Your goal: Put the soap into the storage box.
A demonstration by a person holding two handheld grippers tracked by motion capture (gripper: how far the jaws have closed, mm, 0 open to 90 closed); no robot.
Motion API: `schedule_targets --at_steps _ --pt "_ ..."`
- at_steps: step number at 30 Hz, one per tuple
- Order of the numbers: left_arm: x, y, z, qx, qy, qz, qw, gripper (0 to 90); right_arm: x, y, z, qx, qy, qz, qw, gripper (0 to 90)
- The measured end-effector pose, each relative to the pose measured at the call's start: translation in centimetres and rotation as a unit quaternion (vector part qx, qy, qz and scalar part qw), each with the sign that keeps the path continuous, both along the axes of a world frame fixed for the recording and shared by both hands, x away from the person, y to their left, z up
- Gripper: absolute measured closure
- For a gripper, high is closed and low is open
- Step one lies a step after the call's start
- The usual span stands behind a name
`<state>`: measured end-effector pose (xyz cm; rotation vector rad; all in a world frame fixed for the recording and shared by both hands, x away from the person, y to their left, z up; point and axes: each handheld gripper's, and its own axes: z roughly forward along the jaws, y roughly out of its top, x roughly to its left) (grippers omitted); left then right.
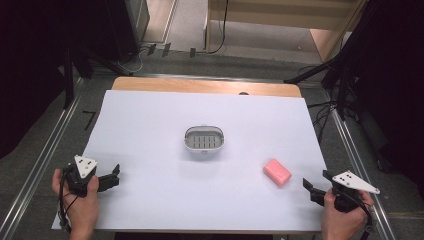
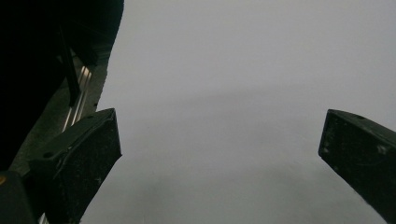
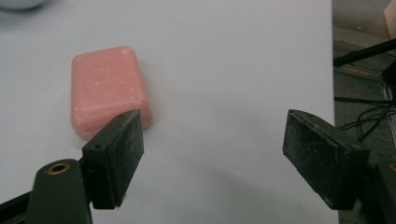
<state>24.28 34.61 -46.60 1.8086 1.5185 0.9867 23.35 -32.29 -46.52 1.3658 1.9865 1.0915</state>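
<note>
Approach step: right gripper (image 3: 212, 158), jaws open and empty, nears the pink soap bar (image 3: 108, 88); next, straddle it. Left gripper (image 2: 219, 158) rests open; soap dish (image 1: 204, 139) waits.

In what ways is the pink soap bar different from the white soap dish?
The soap bar is pink and solid; the soap dish is white and hollow, with a slotted floor. The soap bar is smaller and lies near the right tongs; the soap dish sits mid-table, away from both hands. Both rest on the white sheet, unheld.
</note>
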Motion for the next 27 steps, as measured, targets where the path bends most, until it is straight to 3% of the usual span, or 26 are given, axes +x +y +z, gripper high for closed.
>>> schedule_targets --at_steps 3,11,20,27 --pt "0.0 0.0 0.0 0.0 0.0 0.0 1.0 0.0 0.5 1.1 0.6 -0.038 0.029 0.027 0.9985 20.6" --pt "0.0 0.0 0.0 0.002 0.002 -0.001 1.0 0.0 1.5 3.1 1.1 -0.082 0.075 0.06 0.992 21.0" --pt "0.0 -0.1 0.0 0.002 0.002 -0.002 1.0 0.0 2.5 4.3 1.4 -0.102 0.11 0.082 0.9853 21.0" --pt "0.0 -0.1 0.0 0.003 0.002 -0.003 1.0 0.0 3.0 4.9 1.7 -0.112 0.117 0.097 0.9821 21.7"
